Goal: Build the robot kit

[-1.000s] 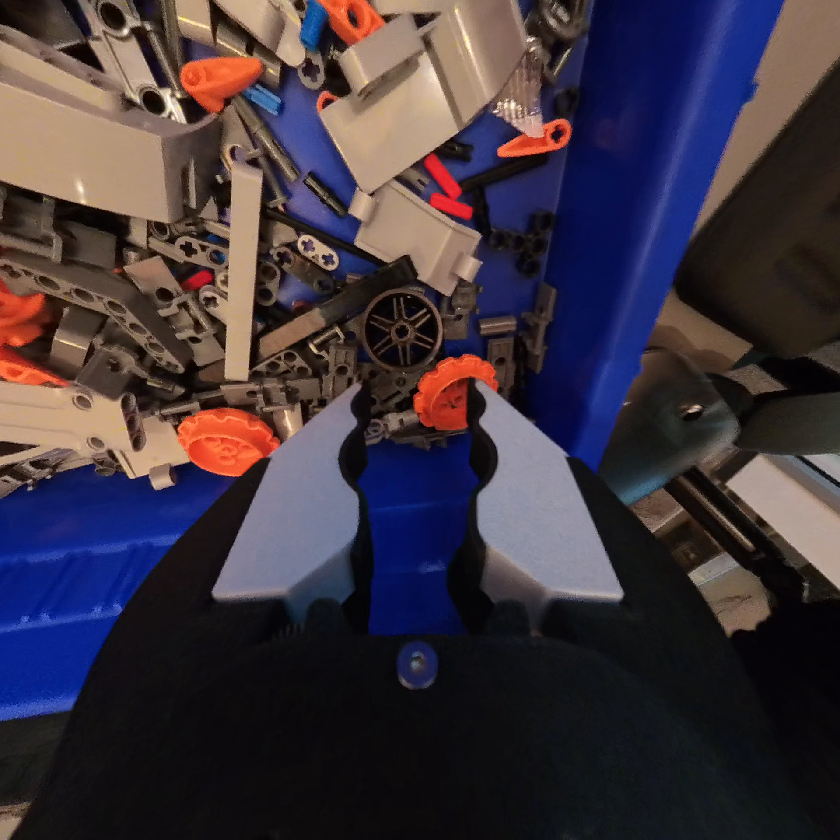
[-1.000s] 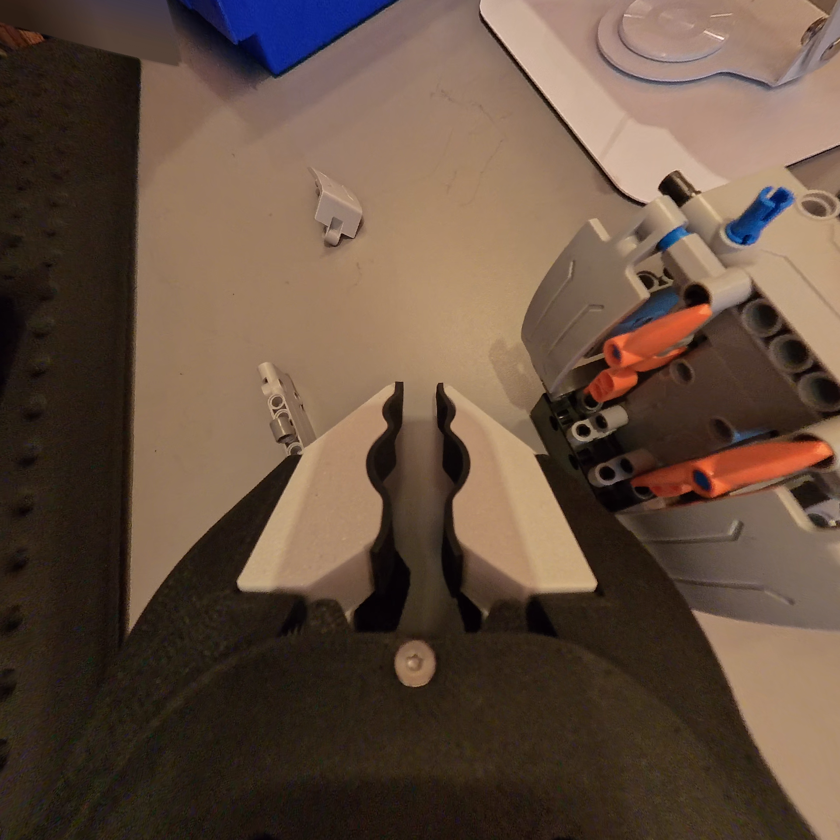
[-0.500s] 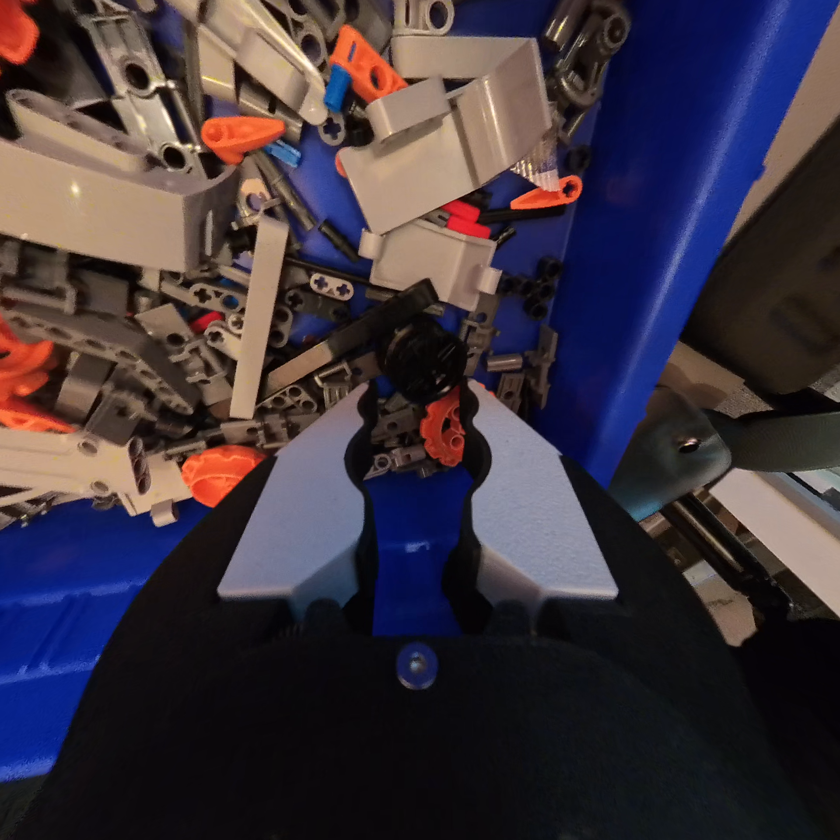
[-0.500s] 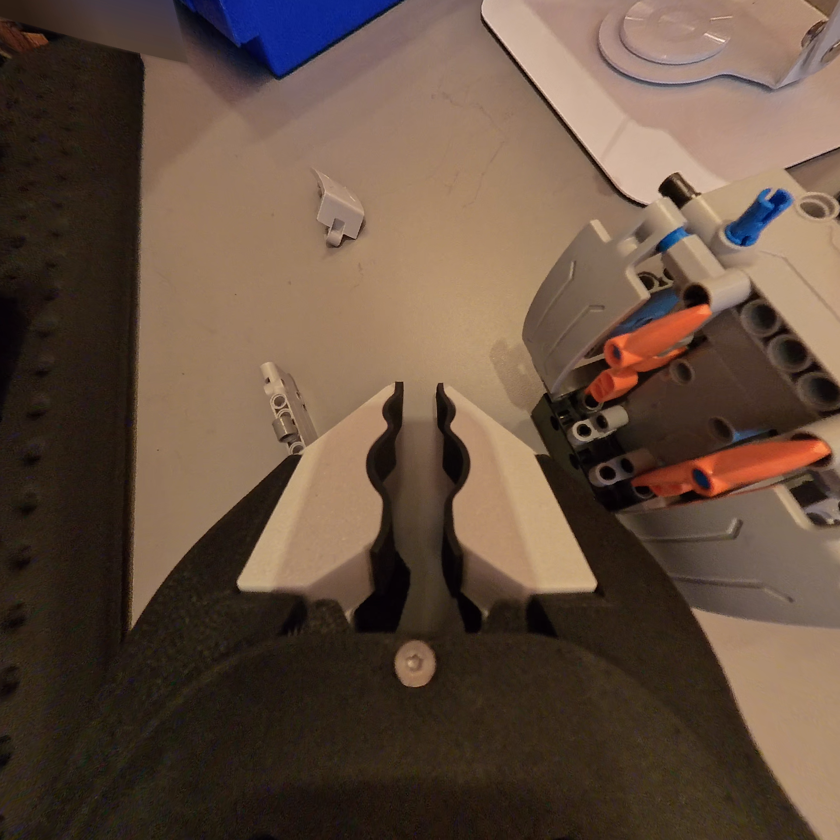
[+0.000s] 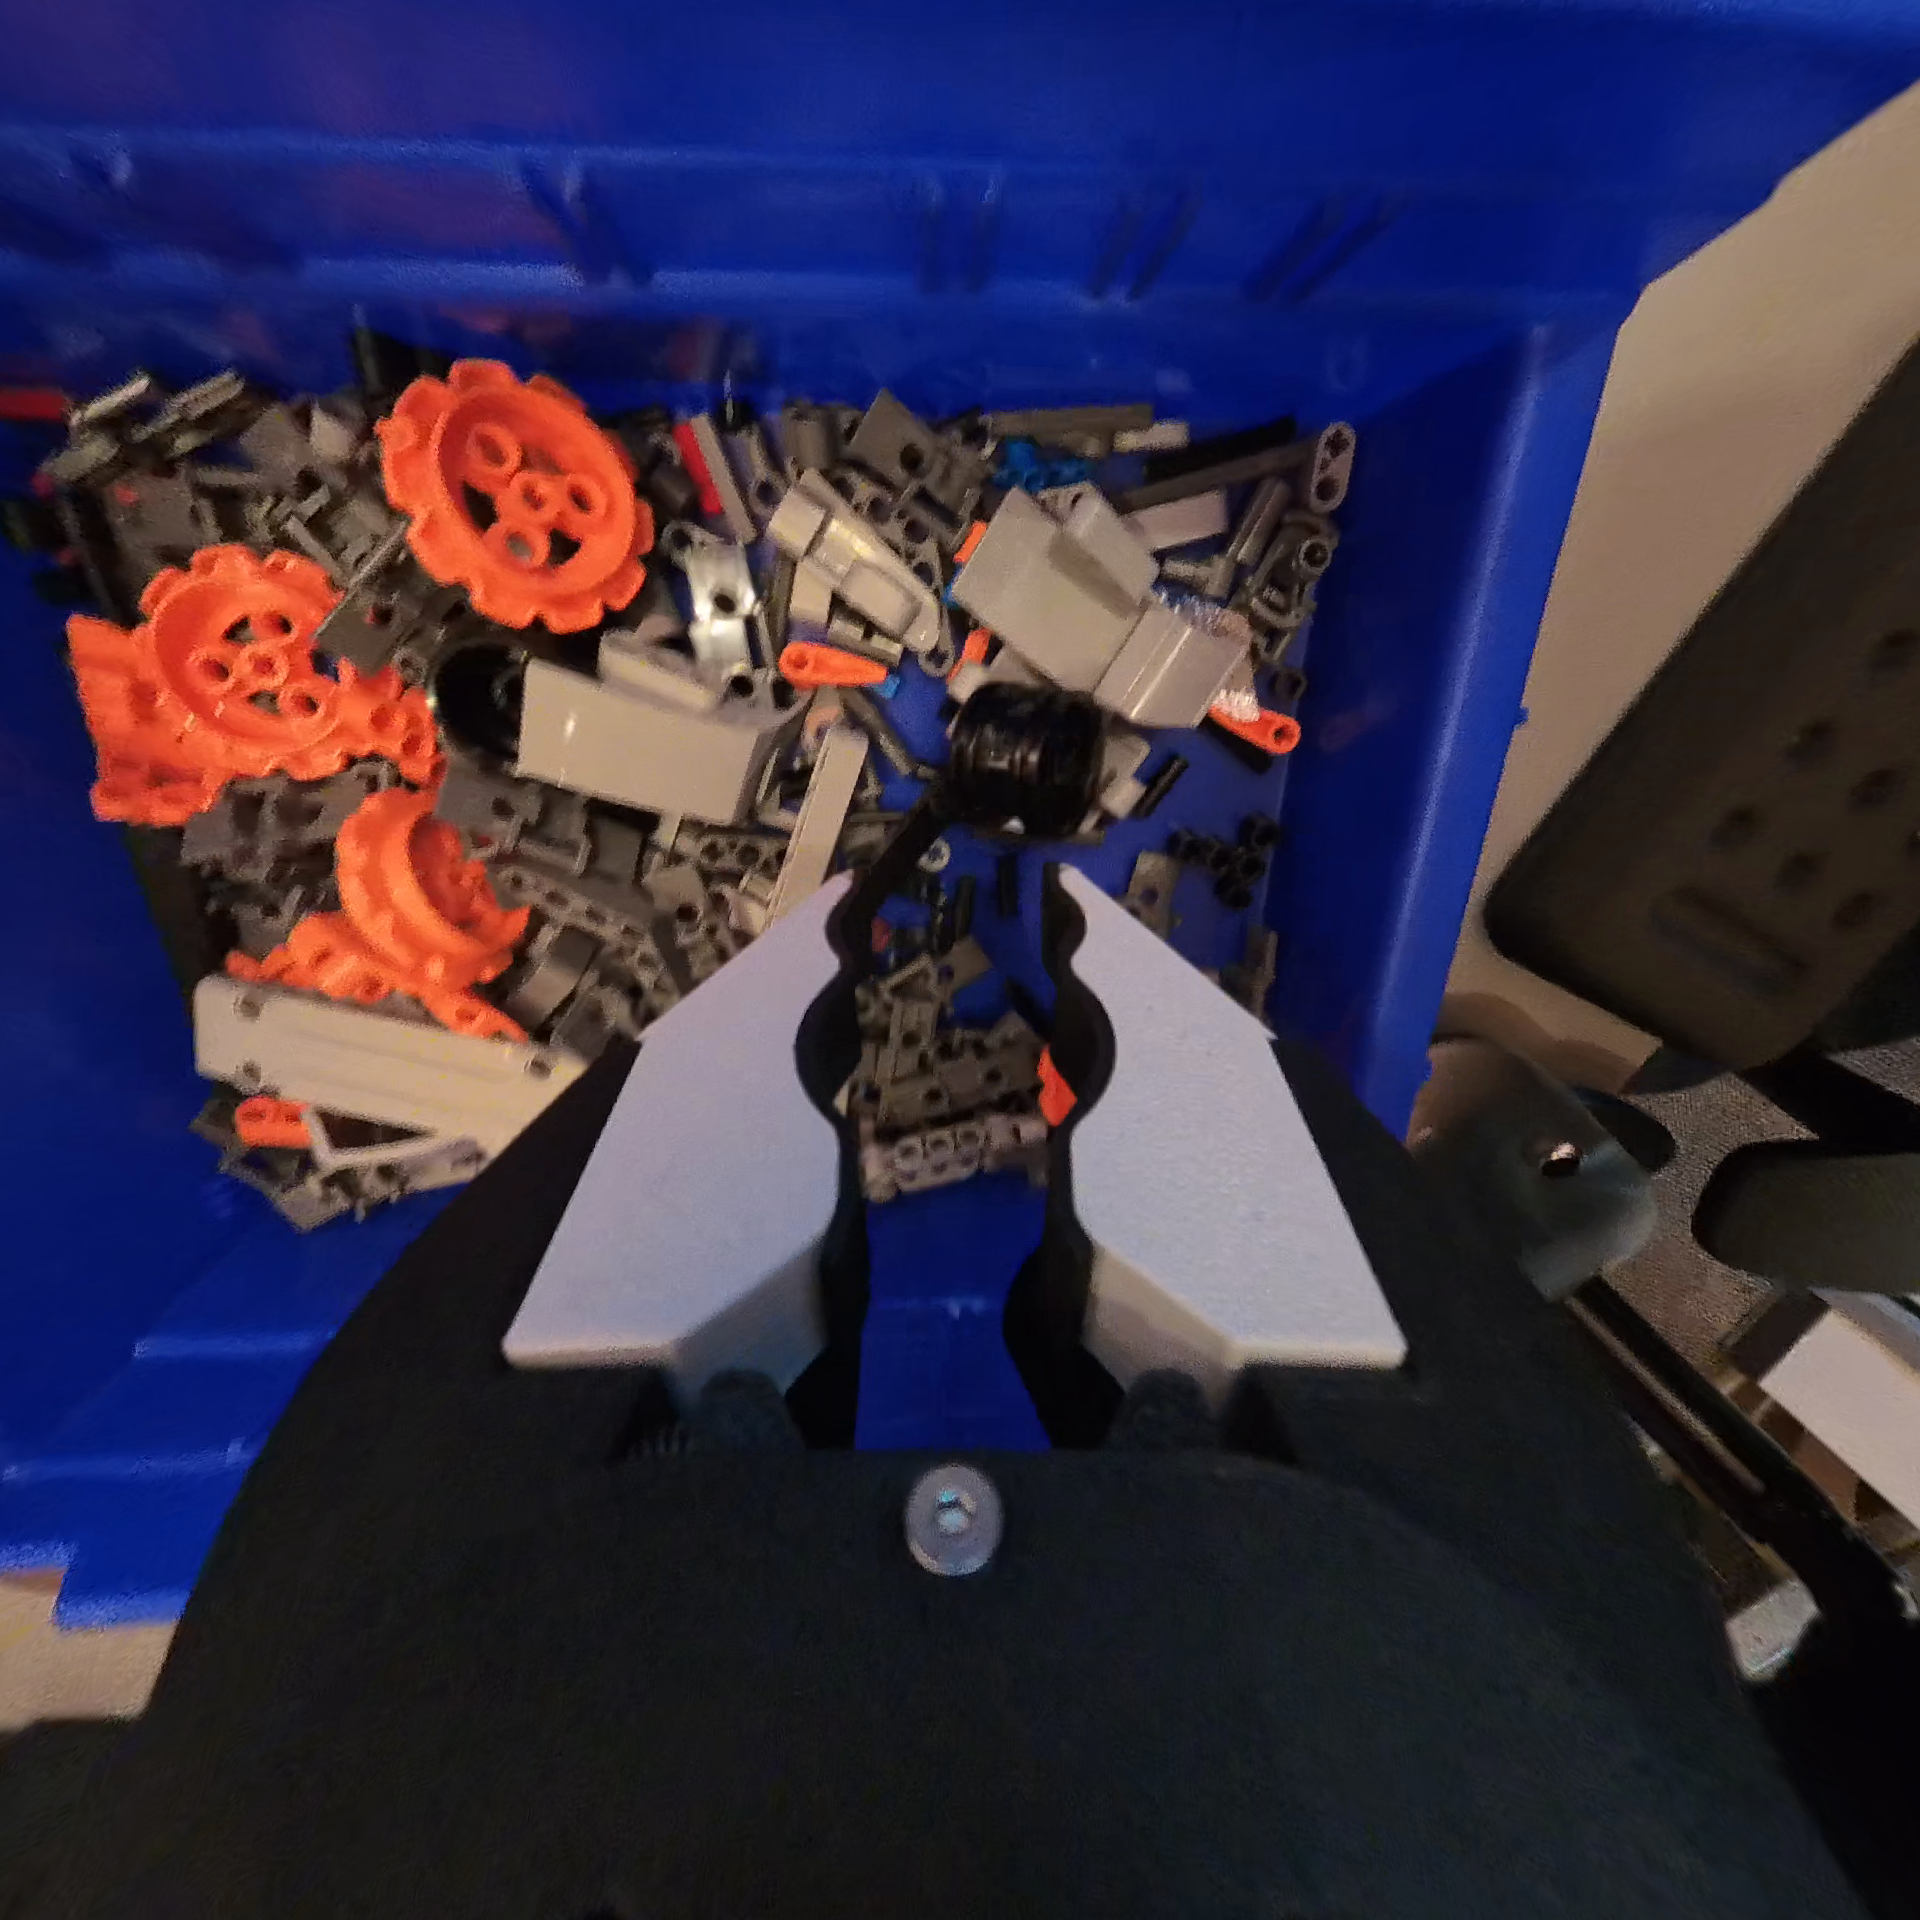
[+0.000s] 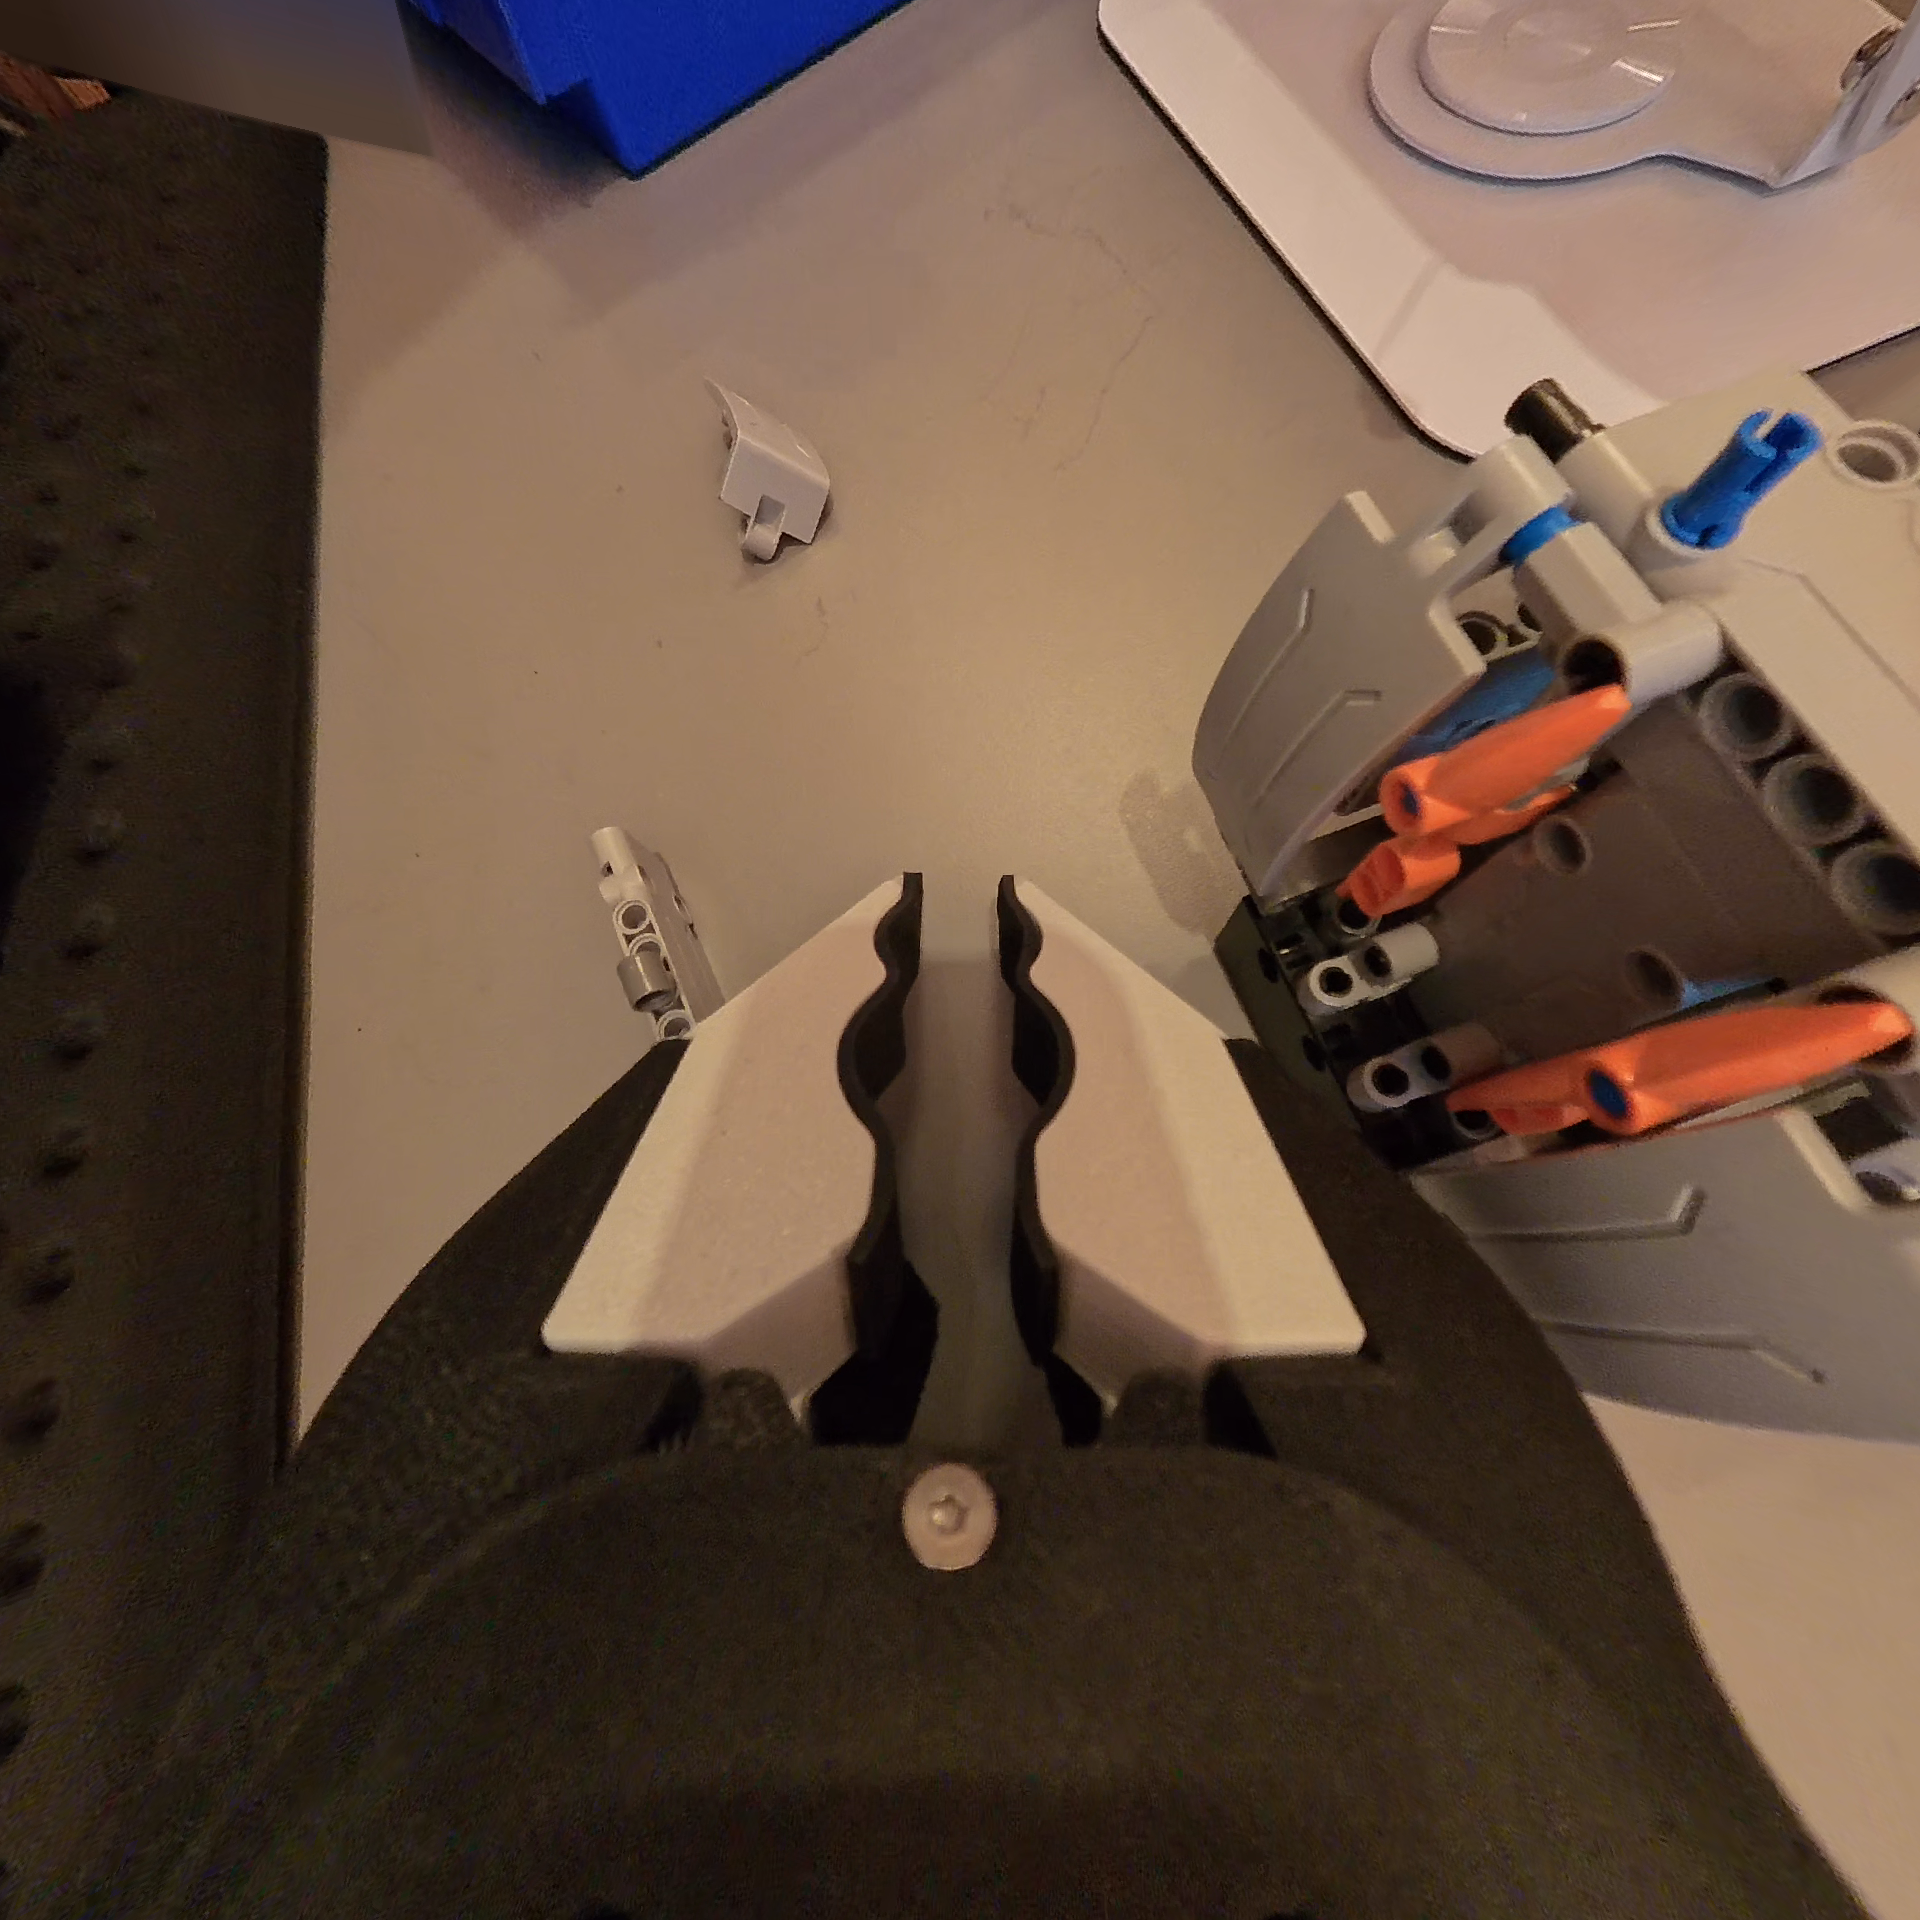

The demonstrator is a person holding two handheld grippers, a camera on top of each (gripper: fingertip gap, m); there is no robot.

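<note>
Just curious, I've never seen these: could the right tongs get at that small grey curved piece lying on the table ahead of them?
Probably yes. The small grey piece lies alone on the bare table, straight ahead and slightly left of the right tongs. Nothing stands between them; the half-built model sits off to the right.

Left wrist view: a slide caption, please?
Open left gripper above a blue plastic bin of grey and orange building pieces, near a black wheel.

Your left wrist view is motion-blurred throughout, most at the blue bin (image 5: 1403, 727) walls, with wide-angle bending at the edges. Your right wrist view is sharp, dim, warm-lit; soft shadows fall on the table (image 6: 935, 416).
</note>
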